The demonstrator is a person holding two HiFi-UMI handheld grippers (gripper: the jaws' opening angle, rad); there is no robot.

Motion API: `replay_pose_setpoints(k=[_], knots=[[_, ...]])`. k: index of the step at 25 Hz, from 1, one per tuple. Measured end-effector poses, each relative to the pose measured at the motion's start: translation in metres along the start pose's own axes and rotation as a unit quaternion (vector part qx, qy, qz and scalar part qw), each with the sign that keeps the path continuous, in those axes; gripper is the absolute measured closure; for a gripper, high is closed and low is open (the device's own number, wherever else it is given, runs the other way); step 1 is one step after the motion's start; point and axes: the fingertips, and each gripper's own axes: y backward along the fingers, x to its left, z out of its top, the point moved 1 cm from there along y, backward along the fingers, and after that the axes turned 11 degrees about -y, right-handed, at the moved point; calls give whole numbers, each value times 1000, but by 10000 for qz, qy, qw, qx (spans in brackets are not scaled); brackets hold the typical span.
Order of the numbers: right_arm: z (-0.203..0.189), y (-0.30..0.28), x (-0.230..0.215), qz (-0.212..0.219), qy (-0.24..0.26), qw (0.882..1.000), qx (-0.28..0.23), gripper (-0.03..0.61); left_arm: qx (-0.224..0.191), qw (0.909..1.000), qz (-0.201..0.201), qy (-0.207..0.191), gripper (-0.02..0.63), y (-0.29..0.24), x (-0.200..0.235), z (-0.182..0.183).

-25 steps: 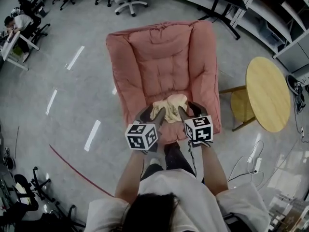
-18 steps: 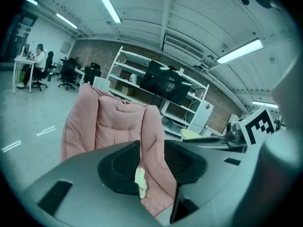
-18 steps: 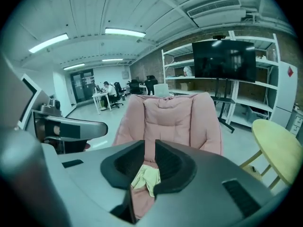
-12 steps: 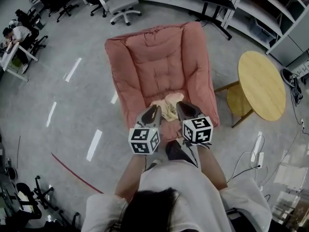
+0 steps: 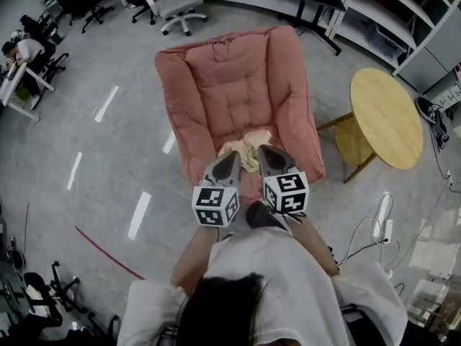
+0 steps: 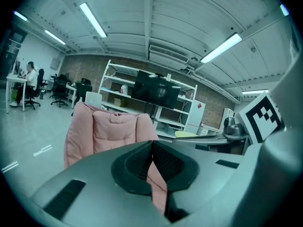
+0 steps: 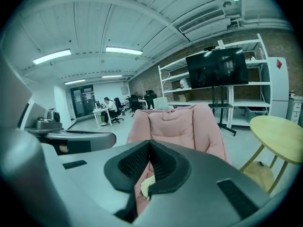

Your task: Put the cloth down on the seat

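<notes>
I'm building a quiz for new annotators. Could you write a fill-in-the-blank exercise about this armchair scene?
1. The cream cloth lies on the seat of the ____ armchair.
2. In the head view, the wooden table stands on the floor to the ____ of the armchair.
3. The wooden table has a top that is ____ in shape.

Missing words: pink; right; round.

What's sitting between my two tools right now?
The cloth, lying on the chair; the head view shows it between the left tool and right tool, whose jaws have just closed on nothing.
</notes>
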Motion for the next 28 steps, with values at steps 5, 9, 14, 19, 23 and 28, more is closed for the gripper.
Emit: replay_pose_setpoints(k=[5, 9, 14, 19, 23, 28], knots=[[-5, 9, 0, -45, 70, 10000, 9, 551, -158, 9998, 88, 38, 586, 4, -9, 2], [-5, 12, -2, -51, 130, 9999, -9, 551, -305, 9995, 14, 87, 586, 4, -13, 8], [-5, 12, 2, 27, 134, 9999, -89, 552, -326, 9994, 82, -21, 586, 6, -12, 8], [-5, 13, 9, 91, 202, 9996, -156, 552, -275, 9995, 128, -98, 586, 8, -15, 3], [-5, 12, 7, 73, 180, 9997, -162, 552, -258, 9995, 149, -144, 586, 6, -15, 2], [-4, 11, 4, 87, 200, 9995, -216, 552, -244, 9994, 191, -158, 586, 3, -11, 0]])
